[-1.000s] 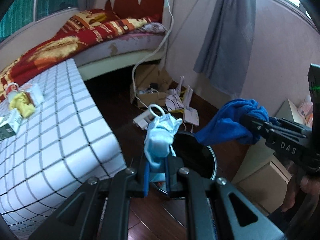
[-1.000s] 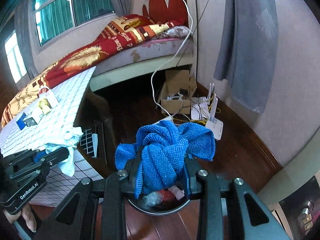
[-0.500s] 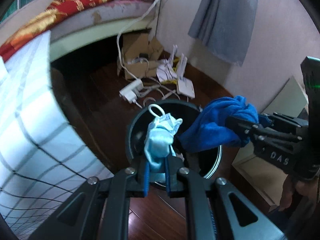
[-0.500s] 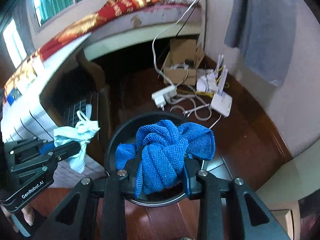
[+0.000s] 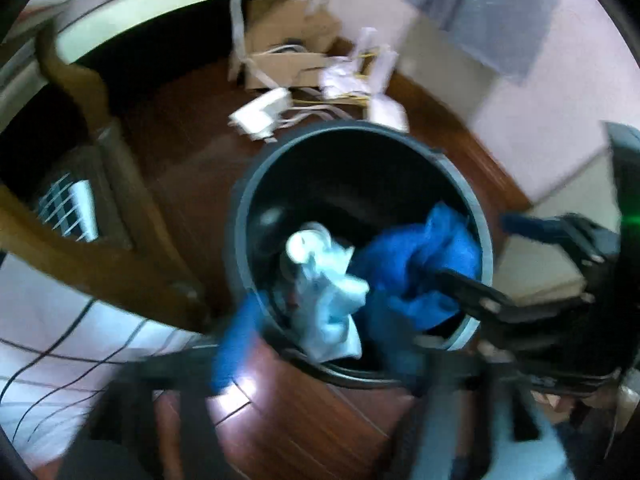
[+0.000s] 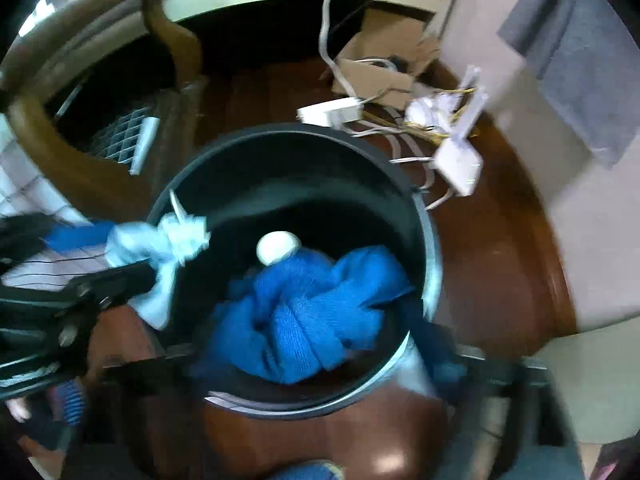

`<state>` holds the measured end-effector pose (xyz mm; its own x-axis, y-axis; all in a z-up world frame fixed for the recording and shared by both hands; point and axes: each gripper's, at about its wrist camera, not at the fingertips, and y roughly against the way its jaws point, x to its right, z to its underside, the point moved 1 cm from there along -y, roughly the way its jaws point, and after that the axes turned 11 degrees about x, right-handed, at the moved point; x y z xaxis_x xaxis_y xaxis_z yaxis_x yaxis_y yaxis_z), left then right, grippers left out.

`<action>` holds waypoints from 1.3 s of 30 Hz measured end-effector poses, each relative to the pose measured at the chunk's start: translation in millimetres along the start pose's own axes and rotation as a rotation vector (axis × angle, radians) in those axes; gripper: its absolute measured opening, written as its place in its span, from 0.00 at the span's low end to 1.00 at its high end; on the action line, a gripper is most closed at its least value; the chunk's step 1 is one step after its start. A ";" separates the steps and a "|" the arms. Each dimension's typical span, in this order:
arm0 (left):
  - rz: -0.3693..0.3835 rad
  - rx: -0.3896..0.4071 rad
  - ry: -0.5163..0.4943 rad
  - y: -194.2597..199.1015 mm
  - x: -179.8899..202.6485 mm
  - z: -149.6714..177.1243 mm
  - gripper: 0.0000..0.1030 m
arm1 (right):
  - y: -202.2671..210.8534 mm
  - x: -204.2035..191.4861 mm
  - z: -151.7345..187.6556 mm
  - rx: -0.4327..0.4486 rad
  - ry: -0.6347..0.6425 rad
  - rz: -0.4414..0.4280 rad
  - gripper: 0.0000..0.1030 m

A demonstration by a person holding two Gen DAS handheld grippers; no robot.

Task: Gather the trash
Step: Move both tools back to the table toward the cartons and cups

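Note:
A round dark trash bin stands on the wood floor, its mouth right under both grippers; it also shows in the right wrist view. My left gripper has its fingers spread wide and blurred; the pale blue face mask sits between them over the bin, also in the right wrist view. My right gripper has its fingers spread; the blue cloth lies loose over the bin mouth, also in the left wrist view. A white lump lies inside the bin.
A wooden table leg and the checked tablecloth are at the left. A cardboard box, white power strip, router and cables lie on the floor behind the bin. A wall and grey curtain are at the right.
Both grippers have dropped down over the bin mouth and their fingers have spread apart. The mask and the blue cloth now hang lower, inside the bin's rim.

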<state>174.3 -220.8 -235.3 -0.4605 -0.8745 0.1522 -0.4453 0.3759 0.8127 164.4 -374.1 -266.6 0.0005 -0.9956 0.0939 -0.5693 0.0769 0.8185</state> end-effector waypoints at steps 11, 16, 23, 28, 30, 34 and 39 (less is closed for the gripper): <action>-0.094 0.069 0.004 26.0 -8.9 3.2 0.93 | 28.4 26.3 -9.5 0.059 -0.077 0.083 1.00; -0.102 0.086 0.009 38.5 -15.5 1.9 0.93 | 46.6 18.7 -15.5 0.073 -0.081 0.087 1.00; -0.138 0.135 -0.001 70.4 -20.2 3.8 0.99 | 75.8 9.9 -16.7 0.108 -0.089 0.093 1.00; -0.172 0.177 -0.002 99.0 -25.8 6.7 1.00 | 99.7 2.4 -21.7 0.156 -0.095 0.095 1.00; -0.179 0.193 0.003 109.7 -28.9 6.9 1.00 | 108.0 -1.5 -25.8 0.174 -0.093 0.098 1.00; -0.208 0.233 0.013 133.0 -37.2 8.7 1.00 | 124.8 -13.0 -36.5 0.216 -0.083 0.078 1.00; -0.265 0.278 0.041 162.8 -58.4 9.7 1.00 | 145.6 -37.1 -58.9 0.298 -0.053 0.032 1.00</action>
<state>121.2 -105.6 -117.4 -0.2729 -0.9619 -0.0155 -0.7385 0.1991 0.6442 130.0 -322.8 -117.5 -0.0598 -0.9949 0.0814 -0.7847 0.0973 0.6121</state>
